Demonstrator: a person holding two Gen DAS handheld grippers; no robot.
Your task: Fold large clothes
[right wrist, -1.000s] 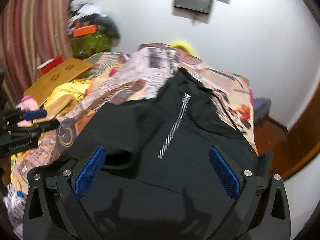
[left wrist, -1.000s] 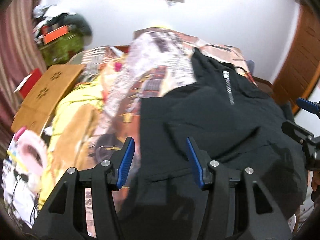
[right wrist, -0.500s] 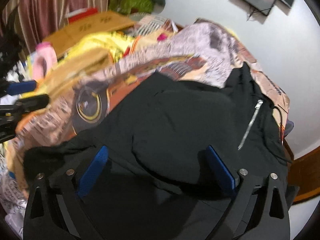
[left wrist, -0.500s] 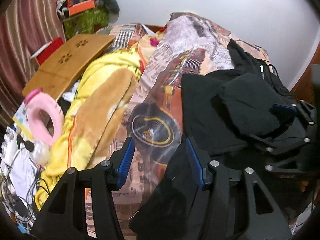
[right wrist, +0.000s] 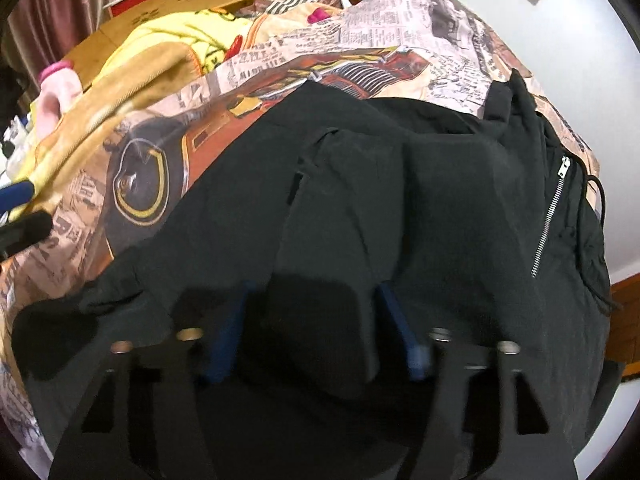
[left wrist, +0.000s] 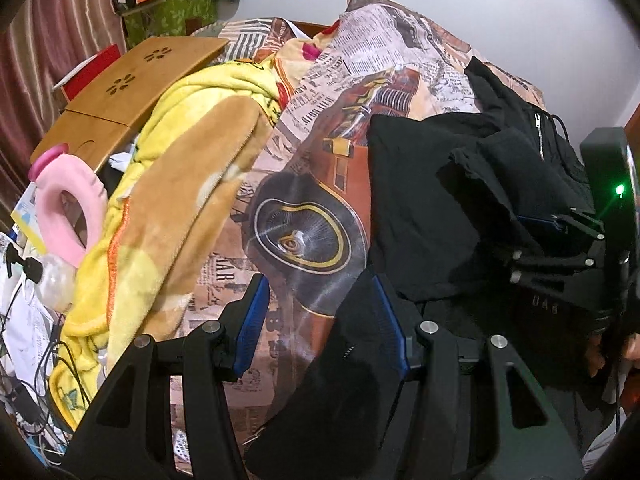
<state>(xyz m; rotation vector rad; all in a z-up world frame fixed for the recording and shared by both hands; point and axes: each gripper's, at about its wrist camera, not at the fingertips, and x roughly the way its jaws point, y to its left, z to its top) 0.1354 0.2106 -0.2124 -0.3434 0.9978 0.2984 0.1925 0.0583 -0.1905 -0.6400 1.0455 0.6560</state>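
- Step: you're grabbing the near hem of the black jacket (right wrist: 360,184), spread on the printed bedsheet (left wrist: 304,184), for the next fold.
- Right gripper (right wrist: 316,328), pitched steeply down, has just been closing; cloth sits between the jaws, but a firm pinch isn't clear.
- Left gripper (left wrist: 320,320) is half open, hem corner against one pad, nothing clamped.
- Next: pinch both corners, then lift evenly.

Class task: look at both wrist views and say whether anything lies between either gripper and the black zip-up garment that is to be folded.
Nothing visible does. The right gripper, whose jaws have just been closing, already has a fold of the black zip-up garment between its fingers. The left gripper is open over the garment's edge and the newspaper-print bedspread.
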